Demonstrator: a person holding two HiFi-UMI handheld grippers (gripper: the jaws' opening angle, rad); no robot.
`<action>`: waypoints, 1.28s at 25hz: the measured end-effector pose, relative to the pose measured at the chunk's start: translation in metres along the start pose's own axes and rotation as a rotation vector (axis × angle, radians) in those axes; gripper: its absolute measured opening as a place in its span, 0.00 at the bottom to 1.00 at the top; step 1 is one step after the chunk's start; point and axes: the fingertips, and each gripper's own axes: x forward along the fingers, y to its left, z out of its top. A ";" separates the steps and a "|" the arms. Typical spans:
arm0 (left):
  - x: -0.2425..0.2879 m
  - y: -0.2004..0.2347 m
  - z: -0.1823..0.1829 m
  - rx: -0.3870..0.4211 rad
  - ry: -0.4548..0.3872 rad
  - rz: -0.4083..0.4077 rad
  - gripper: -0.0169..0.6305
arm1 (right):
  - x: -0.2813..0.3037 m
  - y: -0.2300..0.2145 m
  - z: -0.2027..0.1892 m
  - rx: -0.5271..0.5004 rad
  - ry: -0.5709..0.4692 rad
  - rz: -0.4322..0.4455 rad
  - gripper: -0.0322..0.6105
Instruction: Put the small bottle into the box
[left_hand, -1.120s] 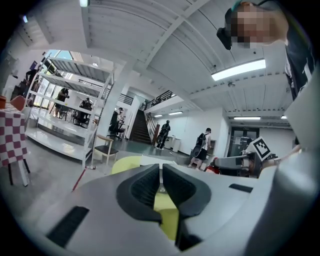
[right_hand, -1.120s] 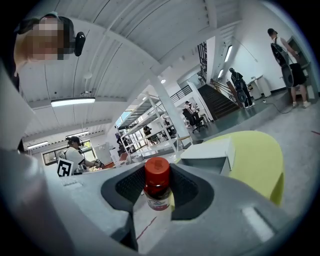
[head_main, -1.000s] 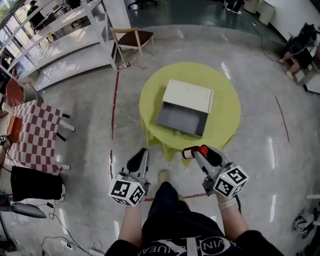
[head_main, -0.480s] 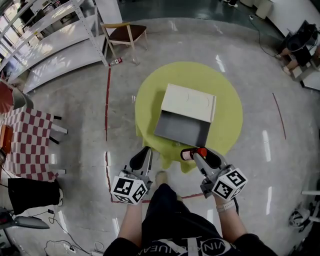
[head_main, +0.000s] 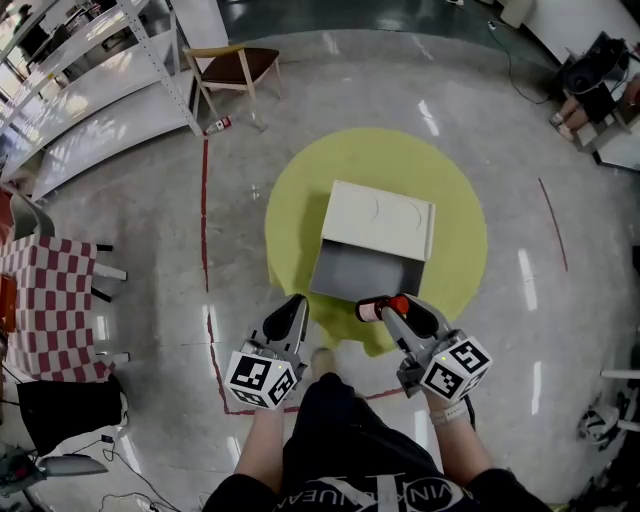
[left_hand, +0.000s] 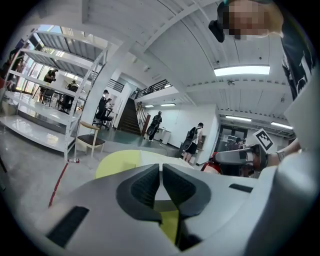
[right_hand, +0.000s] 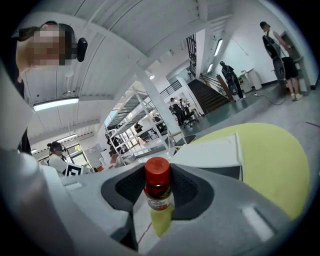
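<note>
Both grippers have closed in on the tabletop (head_main: 455, 230) since a second ago, and the box (head_main: 380, 215) now lies nearer to them. Left gripper (head_main: 296, 303) hangs at the tabletop's near edge, its fingers (left_hand: 145, 185) pressed together with only a thin slit between them and nothing held. Right gripper (head_main: 385, 308) has its fingers (right_hand: 187, 187) spread wide and clamped on the bottle (right_hand: 158, 185), one pad on each side, red cap clear above them. That bottle hangs over the tabletop just short of the box's near edge, outside it. The box sits mid-tabletop, open, grey inside showing, pale lid on the far side.
</note>
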 end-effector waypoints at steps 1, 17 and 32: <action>0.003 0.002 0.000 0.000 0.005 -0.010 0.06 | 0.003 -0.001 0.001 0.001 0.000 -0.004 0.28; 0.027 0.022 -0.020 0.019 0.051 -0.044 0.06 | 0.038 -0.019 0.002 0.039 0.015 -0.059 0.28; 0.035 0.037 -0.041 -0.003 0.053 0.019 0.06 | 0.085 -0.023 -0.013 -0.143 0.169 -0.025 0.28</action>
